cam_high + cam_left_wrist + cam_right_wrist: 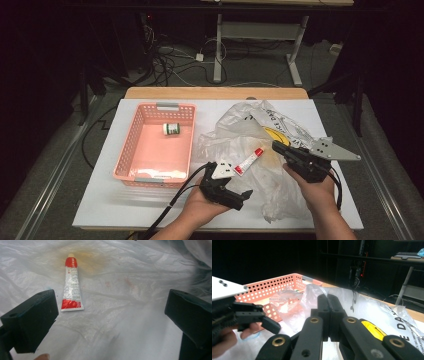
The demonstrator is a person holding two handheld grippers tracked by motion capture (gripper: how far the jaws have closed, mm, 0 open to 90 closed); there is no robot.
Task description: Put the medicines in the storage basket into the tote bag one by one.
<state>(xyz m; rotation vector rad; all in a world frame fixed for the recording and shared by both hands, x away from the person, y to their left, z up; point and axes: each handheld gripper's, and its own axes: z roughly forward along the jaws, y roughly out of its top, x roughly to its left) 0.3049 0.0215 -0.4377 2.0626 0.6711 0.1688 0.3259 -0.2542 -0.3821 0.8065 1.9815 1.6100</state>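
left tongs gape (empty) before tube, cap pointing away lengthwise.

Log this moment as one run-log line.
left gripper: jaws open, empty | right gripper: jaws shut on plastic bag | tube: lying on bag | basket: holds small jar

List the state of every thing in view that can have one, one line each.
left gripper: open, jaws wide apart, nothing between them.
right gripper: shut; whether it pinches the bag, cannot tell.
tube: lying flat on the bag, cap on, untouched.
plastic bag: crumpled, spread on the table.
basket: upright, open-topped.
small jar: lying on its side in the basket, lid on.
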